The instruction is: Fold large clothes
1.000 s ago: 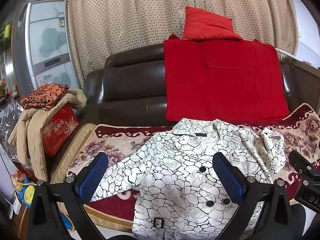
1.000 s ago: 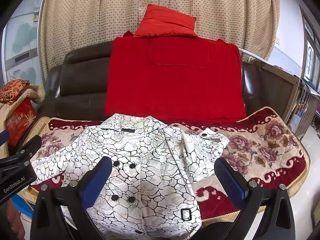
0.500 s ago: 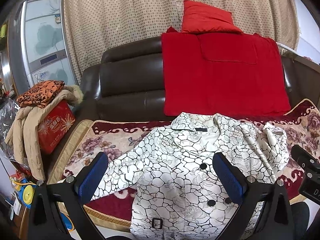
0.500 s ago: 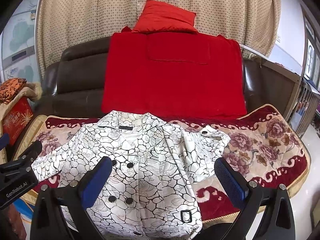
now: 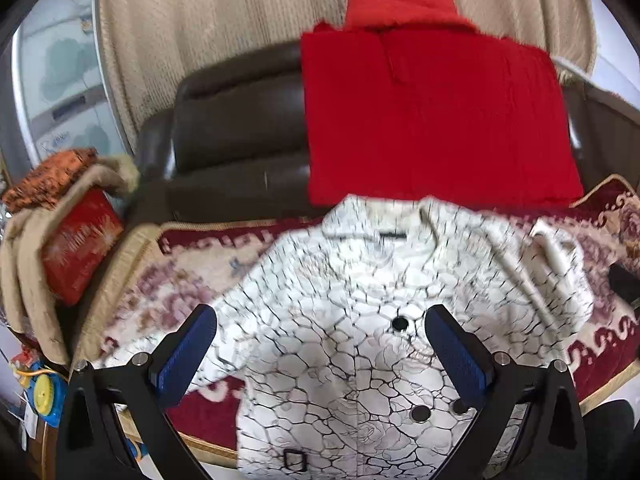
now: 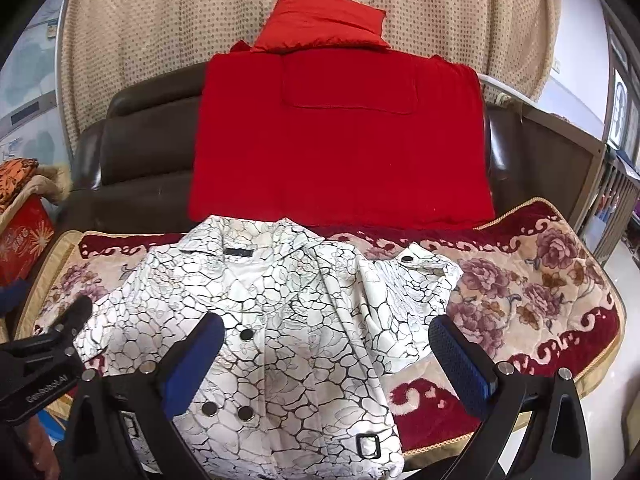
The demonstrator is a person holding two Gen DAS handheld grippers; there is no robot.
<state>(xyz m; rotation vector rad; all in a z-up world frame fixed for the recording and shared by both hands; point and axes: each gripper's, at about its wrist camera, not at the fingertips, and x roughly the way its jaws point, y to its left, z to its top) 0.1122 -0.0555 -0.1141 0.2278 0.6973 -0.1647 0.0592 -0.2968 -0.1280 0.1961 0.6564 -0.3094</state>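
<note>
A white coat with a black crackle print and dark buttons (image 5: 360,320) (image 6: 280,312) lies front up on the floral sofa cover, collar toward the backrest. One sleeve stretches out to the left; the right sleeve is folded in over the body. My left gripper (image 5: 322,344) hovers open above the coat's left chest, empty. My right gripper (image 6: 326,356) hovers open above the coat's right side, empty. The left gripper's black body (image 6: 44,352) shows at the left edge of the right wrist view.
The floral red and beige cover (image 6: 540,288) spreads over a dark leather sofa (image 5: 232,136). A red blanket (image 6: 340,136) and red cushion (image 6: 320,20) drape the backrest. A red box (image 5: 80,248) with beige and orange clothes piled on it stands at the left.
Both grippers have moved forward and lower toward the coat, which looks larger now. The left wrist view is blurred by motion. The coat itself has not moved.
</note>
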